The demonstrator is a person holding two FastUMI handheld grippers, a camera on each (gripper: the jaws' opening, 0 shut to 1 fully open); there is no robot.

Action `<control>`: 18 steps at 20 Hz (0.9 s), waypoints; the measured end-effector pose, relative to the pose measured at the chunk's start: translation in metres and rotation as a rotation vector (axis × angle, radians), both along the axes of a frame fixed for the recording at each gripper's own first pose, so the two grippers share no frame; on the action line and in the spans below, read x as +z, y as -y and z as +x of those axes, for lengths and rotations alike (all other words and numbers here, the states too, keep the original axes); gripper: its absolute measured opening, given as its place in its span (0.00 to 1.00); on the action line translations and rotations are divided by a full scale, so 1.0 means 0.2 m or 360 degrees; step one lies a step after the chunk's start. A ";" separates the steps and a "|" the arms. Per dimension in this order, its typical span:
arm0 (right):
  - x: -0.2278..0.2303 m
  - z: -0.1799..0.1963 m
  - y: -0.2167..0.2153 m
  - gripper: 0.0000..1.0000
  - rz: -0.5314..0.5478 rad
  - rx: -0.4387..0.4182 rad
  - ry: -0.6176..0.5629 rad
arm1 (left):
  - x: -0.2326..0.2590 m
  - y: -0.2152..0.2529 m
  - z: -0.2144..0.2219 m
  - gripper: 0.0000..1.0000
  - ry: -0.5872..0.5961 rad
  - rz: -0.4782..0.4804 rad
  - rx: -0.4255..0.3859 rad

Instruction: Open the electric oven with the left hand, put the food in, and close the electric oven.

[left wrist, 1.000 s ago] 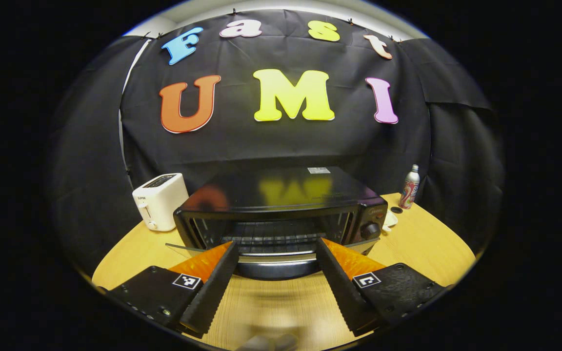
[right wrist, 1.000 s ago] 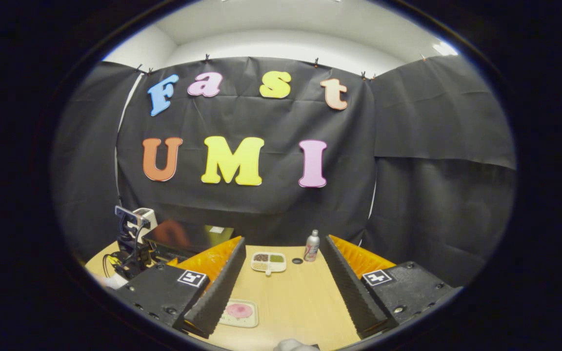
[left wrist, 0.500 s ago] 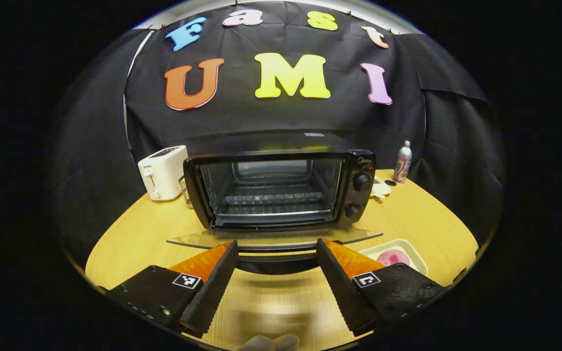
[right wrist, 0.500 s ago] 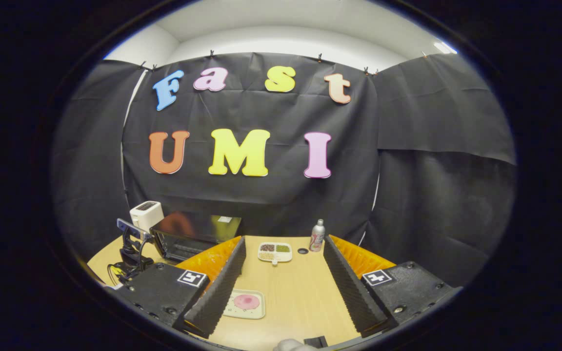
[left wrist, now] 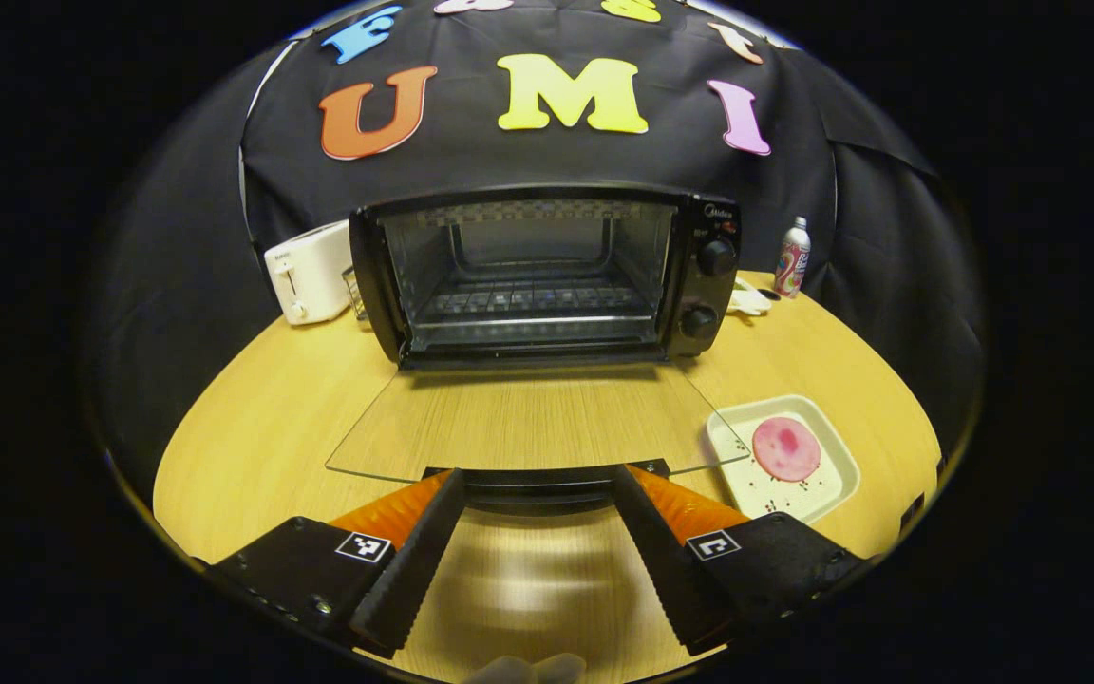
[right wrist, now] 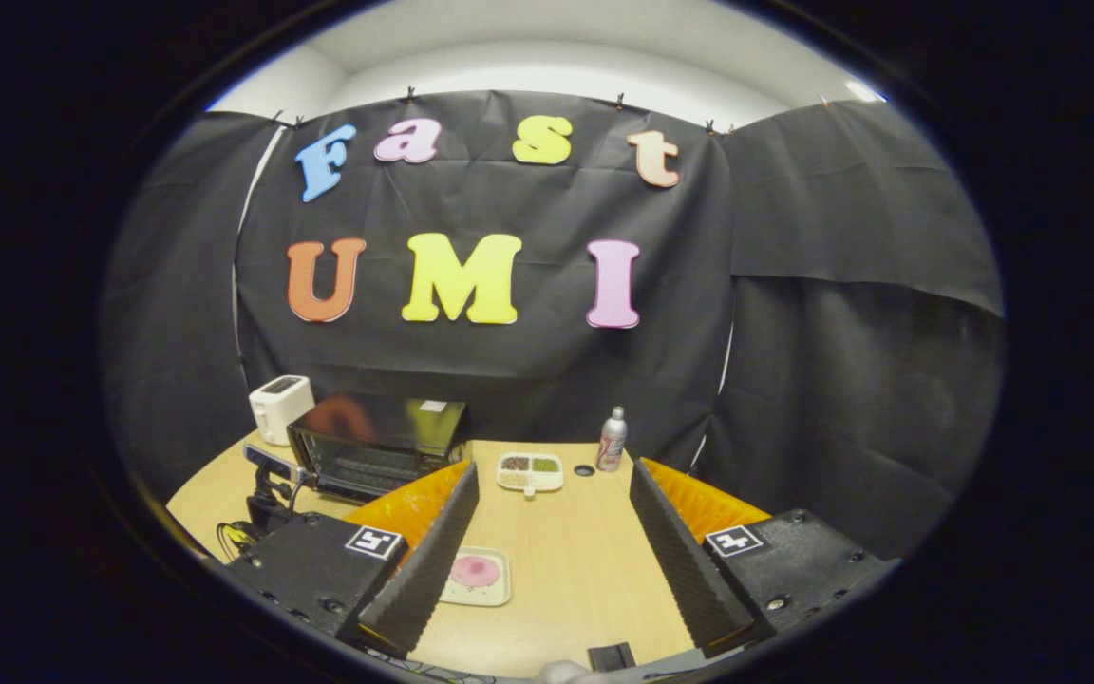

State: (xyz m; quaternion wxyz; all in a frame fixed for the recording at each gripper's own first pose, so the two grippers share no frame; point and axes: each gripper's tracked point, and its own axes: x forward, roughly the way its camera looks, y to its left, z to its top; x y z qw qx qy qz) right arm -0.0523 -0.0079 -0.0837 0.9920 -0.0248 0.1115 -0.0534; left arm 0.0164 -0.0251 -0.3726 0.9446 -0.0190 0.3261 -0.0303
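At oven door [left wrist: 528,418] handle, left hand-held gripper [left wrist: 537,480] level, spread, right hand-held gripper [right wrist: 552,475] spread

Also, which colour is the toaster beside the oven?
The toaster is white, standing left of the black oven. The left gripper view shows it best.

Black electric oven [left wrist: 547,275] at bench back, glass door [left wrist: 528,423] swung fully down flat, wire rack inside bare. Pink round food slice [left wrist: 785,448] lies on white tray [left wrist: 818,489] right of door.
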 end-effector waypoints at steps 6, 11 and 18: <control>-0.14 0.06 0.06 0.97 0.0036 0.0008 -0.0092 | -0.06 0.02 -0.01 0.96 -0.0054 0.0017 -0.0010; -0.38 0.19 0.05 0.94 0.0106 0.0080 -0.0269 | 0.06 0.02 -0.02 0.97 0.0010 -0.0039 -0.0009; -1.04 0.37 -0.07 0.77 0.0239 0.0279 -0.0756 | 0.50 -0.02 -0.09 0.96 0.0253 -0.0108 0.0089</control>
